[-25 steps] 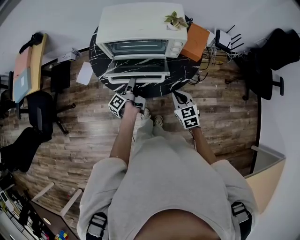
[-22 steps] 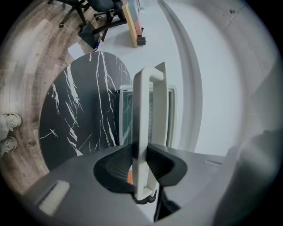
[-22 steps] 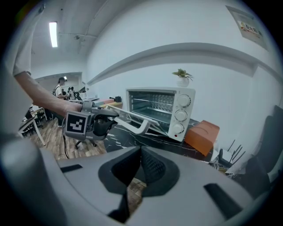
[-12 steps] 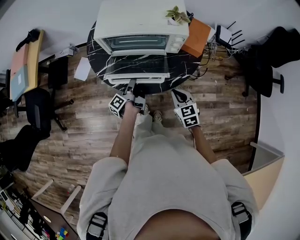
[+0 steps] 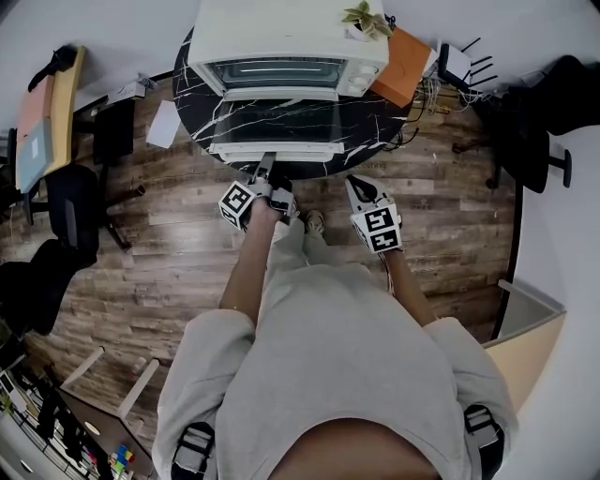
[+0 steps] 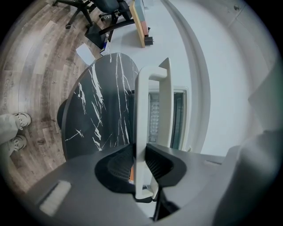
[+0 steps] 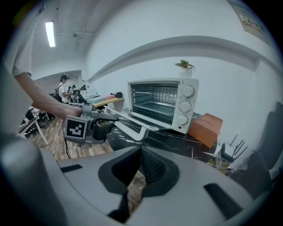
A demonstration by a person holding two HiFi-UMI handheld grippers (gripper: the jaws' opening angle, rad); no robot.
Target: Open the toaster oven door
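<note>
On the round black marble table (image 5: 195, 112), the white toaster oven (image 5: 281, 28) is sitting with its glass door (image 5: 277, 120) lying open. The left gripper (image 5: 263, 167) is squeezing the door's white bar handle (image 5: 309, 148). The right gripper (image 5: 358, 185) is hanging nearby, pinched shut on nothing.

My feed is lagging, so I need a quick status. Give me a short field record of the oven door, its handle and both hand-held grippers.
toaster oven: on the black marble table, cavity exposed
door: swung down, roughly level
door handle: between the left pads
left hand-held gripper: shut on the door handle
right hand-held gripper: jaws together, empty, not touching the oven
</note>
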